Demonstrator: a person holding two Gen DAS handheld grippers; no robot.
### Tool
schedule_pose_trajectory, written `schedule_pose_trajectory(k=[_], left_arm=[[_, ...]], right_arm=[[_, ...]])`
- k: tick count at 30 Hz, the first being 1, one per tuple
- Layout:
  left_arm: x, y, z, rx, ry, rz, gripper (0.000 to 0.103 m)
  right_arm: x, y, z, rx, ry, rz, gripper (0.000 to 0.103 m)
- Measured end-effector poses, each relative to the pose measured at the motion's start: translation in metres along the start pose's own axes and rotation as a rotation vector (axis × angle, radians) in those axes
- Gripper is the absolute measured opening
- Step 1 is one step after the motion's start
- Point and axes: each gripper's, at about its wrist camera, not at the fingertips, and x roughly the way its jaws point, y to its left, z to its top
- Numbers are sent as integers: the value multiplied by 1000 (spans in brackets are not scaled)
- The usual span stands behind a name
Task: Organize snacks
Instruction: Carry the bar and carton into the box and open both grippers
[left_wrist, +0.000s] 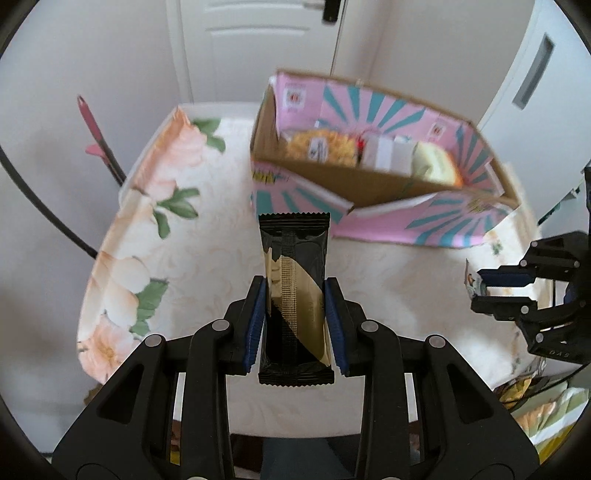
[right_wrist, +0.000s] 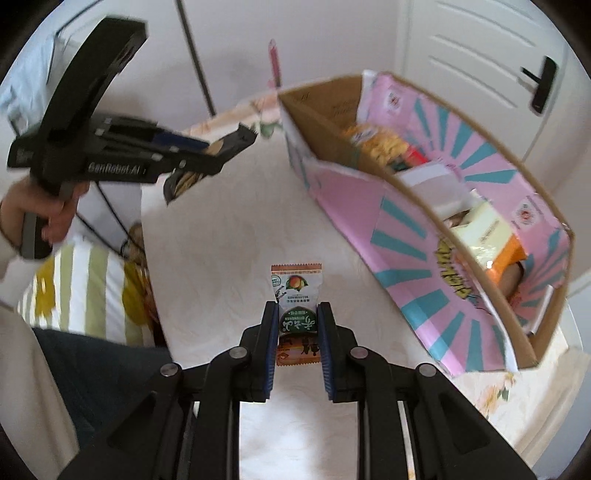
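Observation:
My left gripper (left_wrist: 295, 291) is shut on a black and gold snack bar (left_wrist: 295, 295), held above the table in front of the pink and teal cardboard box (left_wrist: 424, 218). My right gripper (right_wrist: 298, 314) is shut on a small white, green and orange snack packet (right_wrist: 296, 299), held above the table left of the box (right_wrist: 369, 221). The box is open and holds several snacks (left_wrist: 332, 147). The left gripper shows in the right wrist view (right_wrist: 236, 142) at upper left with the bar in it. The right gripper shows in the left wrist view (left_wrist: 480, 291) at the right edge.
The table (left_wrist: 207, 258) wears a white cloth with a peach flower border. A white door (left_wrist: 258, 48) and walls stand behind it. A striped cushion (right_wrist: 81, 288) and the person's legs lie at the left in the right wrist view. A pink-handled stick (left_wrist: 99, 140) leans beyond the table's left edge.

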Motion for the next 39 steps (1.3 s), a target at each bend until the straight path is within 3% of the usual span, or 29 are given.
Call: schedule_pose_trajectory(k=[9, 13, 18, 26, 34, 35, 37, 38, 39], left_arm=[[-48, -12, 35, 36, -119, -35, 28], [-49, -19, 62, 70, -146, -75, 28], [-36, -30, 104, 123, -155, -132, 28], [22, -50, 153, 196, -67, -210, 28], [71, -72, 166, 298, 13, -211, 29], [73, -74, 165, 318, 17, -195, 32], [81, -78, 164, 361, 26, -147, 65], [83, -78, 162, 374, 19, -129, 100], [81, -76, 160, 377, -4, -122, 103]], right_arm=[[-63, -15, 23, 176, -153, -69, 19], [-79, -23, 38, 256, -214, -204, 19], [-91, -42, 53, 381, -266, -286, 19], [-91, -77, 71, 555, -289, -344, 19], [-78, -100, 73, 660, -264, -365, 19], [-77, -103, 72, 672, -261, -367, 19], [-75, -107, 71, 695, -257, -364, 19], [-73, -110, 70, 710, -256, -358, 19], [-72, -112, 70, 722, -254, -353, 19]])
